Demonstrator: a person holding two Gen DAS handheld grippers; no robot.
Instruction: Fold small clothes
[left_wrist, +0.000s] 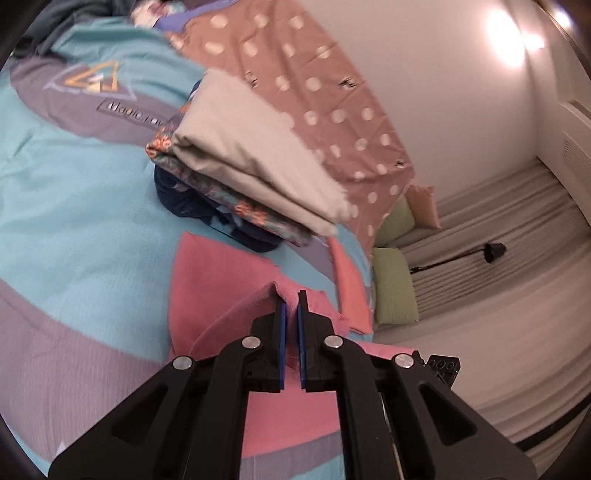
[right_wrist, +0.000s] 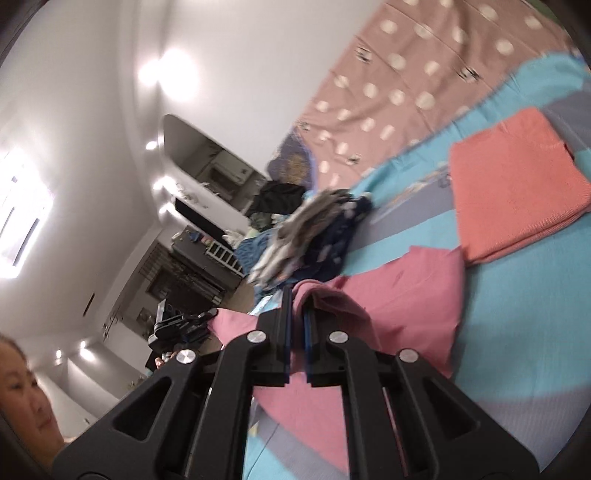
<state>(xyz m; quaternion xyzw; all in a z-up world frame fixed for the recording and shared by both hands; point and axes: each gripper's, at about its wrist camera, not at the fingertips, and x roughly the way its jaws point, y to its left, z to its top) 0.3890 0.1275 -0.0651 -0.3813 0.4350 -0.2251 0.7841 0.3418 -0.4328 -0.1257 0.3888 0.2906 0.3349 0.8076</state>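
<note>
A pink garment (left_wrist: 218, 284) lies partly lifted over the teal and grey bedspread (left_wrist: 81, 229). My left gripper (left_wrist: 290, 300) is shut on a pinched fold of its edge. In the right wrist view the same pink garment (right_wrist: 410, 295) drapes from my right gripper (right_wrist: 297, 303), which is shut on another part of the edge, with cloth wrapped over the right finger. The cloth hangs between the two grippers. A folded coral garment (right_wrist: 517, 181) lies flat on the bedspread (right_wrist: 517, 332) beyond the pink one.
A stack of folded clothes (left_wrist: 251, 158) with a beige piece on top sits behind the pink garment. A brown polka-dot blanket (left_wrist: 314, 85) runs along the wall. Green cushions (left_wrist: 393, 284) lie off the bed's edge. A loose clothes pile (right_wrist: 314, 236) sits further along, and a person's face shows at the lower left.
</note>
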